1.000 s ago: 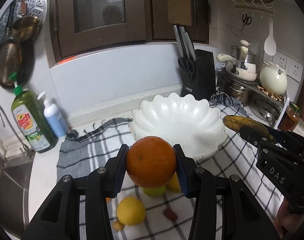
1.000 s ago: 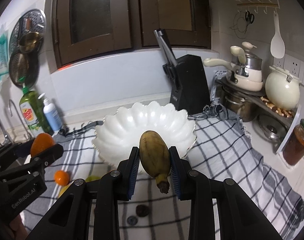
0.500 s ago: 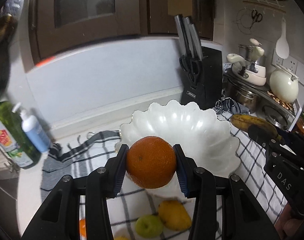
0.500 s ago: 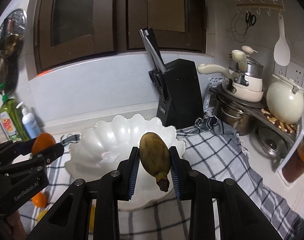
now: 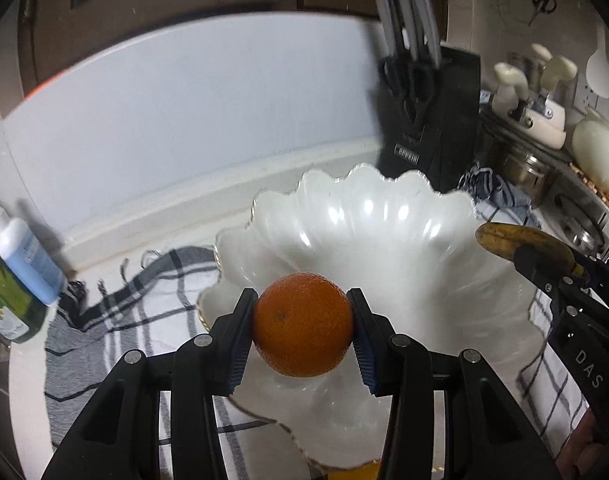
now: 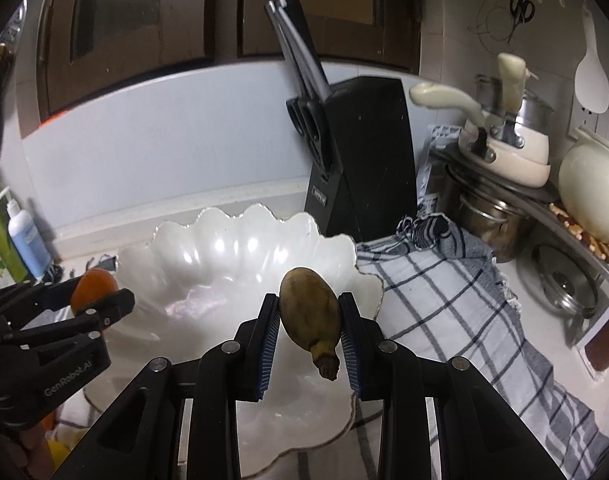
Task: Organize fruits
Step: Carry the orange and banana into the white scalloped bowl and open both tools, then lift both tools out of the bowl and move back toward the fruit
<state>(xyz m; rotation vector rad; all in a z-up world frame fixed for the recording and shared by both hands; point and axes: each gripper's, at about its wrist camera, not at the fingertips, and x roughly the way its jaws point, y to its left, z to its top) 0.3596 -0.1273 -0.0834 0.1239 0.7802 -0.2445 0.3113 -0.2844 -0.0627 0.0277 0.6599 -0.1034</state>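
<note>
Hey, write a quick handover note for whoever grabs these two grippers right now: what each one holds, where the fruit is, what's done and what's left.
Left gripper: shut on the orange, held over the white scalloped bowl.
Right gripper: shut on the browned banana, stem toward the camera, over the bowl's right side.
Done: both fruits picked up and carried to the bowl.
Left: nothing visible in the bowl yet; lower and release both. A bit of yellow fruit shows at the bowl's near edge on the checked cloth; probably goes in next.
</note>
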